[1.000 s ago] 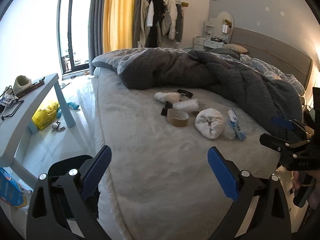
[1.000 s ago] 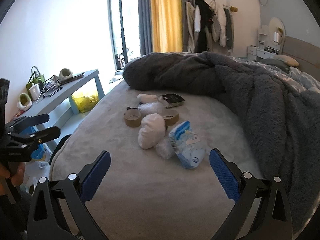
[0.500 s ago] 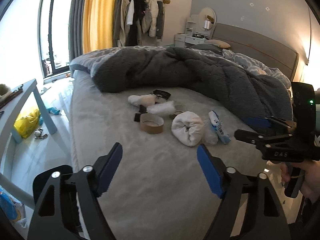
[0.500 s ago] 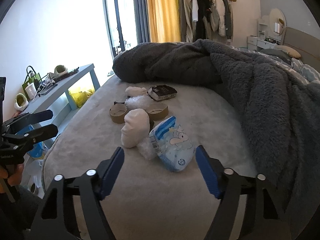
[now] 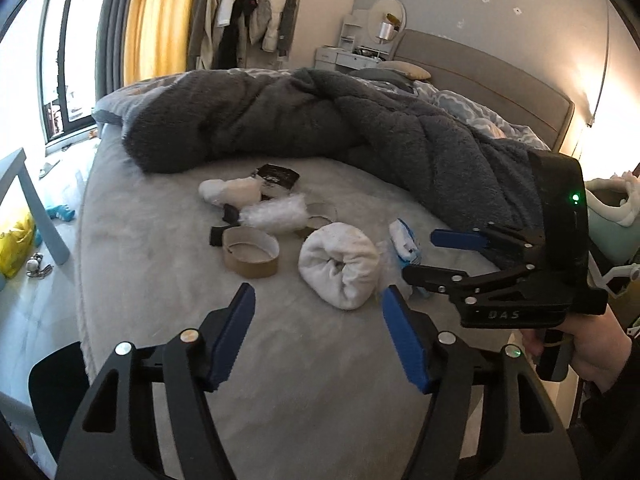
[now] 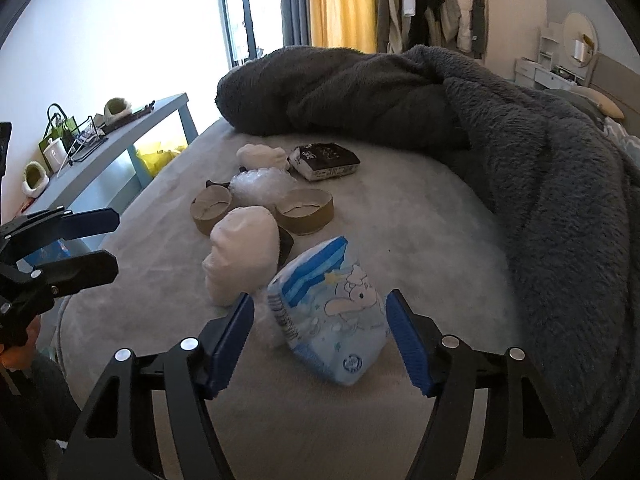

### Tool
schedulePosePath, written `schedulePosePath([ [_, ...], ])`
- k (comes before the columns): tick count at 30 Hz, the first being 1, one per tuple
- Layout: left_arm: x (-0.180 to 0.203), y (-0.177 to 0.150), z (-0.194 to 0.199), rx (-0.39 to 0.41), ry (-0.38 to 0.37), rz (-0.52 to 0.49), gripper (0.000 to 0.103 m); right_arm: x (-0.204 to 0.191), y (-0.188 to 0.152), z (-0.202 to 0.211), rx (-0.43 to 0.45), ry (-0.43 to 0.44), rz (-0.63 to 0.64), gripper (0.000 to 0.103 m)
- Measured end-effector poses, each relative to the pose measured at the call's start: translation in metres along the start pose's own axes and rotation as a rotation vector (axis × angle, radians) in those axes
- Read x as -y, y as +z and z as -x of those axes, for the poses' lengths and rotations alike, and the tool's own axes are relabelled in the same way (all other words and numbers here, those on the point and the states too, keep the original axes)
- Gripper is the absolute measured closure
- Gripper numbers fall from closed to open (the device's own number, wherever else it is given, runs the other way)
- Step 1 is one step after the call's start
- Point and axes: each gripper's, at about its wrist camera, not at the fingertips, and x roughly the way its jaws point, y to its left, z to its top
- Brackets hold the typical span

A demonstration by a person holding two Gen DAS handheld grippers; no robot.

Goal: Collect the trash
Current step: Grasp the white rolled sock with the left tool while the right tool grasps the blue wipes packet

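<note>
Trash lies in a cluster on the grey bed [image 5: 280, 360]: a blue and white wrapper [image 6: 332, 312], a white rolled wad [image 6: 244, 252], two cardboard tape rings [image 6: 304, 210] [image 6: 211, 208], clear crumpled plastic [image 6: 262, 188], a black packet [image 6: 324, 160] and another white wad [image 6: 262, 156]. My right gripper [image 6: 320, 336] is open, its pads on either side of the blue wrapper without touching it. My left gripper [image 5: 316, 332] is open and empty, just short of the white wad [image 5: 340, 264] and a tape ring [image 5: 250, 252].
A dark grey fleece blanket [image 6: 520, 160] is heaped along the back and right of the bed. A blue side table [image 6: 120, 136] with small items stands left of the bed, a yellow bag [image 5: 16, 240] under it. A black chair [image 5: 56, 396] stands at the bed's near-left edge.
Both grippers have moved forward toward the trash pile. The right one now brackets the blue wrapper. The jaw openings have narrowed somewhat.
</note>
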Motion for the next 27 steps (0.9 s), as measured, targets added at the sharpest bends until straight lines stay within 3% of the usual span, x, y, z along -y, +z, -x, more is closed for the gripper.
schedulePosePath([
  [3, 0.001, 0.003, -0.009, -0.014, -0.012, -0.007, 0.039, 0.002, 0.004, -0.006, -0.008, 0.015, 0.004, 0.035],
  [8, 0.004, 0.008, -0.023, -0.037, -0.047, -0.014, 0.041, 0.012, 0.01, -0.011, -0.017, 0.082, -0.023, 0.052],
  [11, 0.008, 0.011, -0.032, -0.044, -0.062, -0.018, 0.041, 0.018, 0.012, -0.011, -0.012, 0.115, -0.038, 0.056],
  [16, 0.012, 0.014, -0.051, -0.075, -0.04, -0.008, 0.041, 0.03, 0.015, -0.008, 0.002, 0.161, -0.08, 0.058],
  [27, 0.004, 0.017, -0.079, -0.116, -0.038, 0.068, 0.028, 0.054, 0.019, -0.002, 0.038, 0.203, -0.137, 0.063],
])
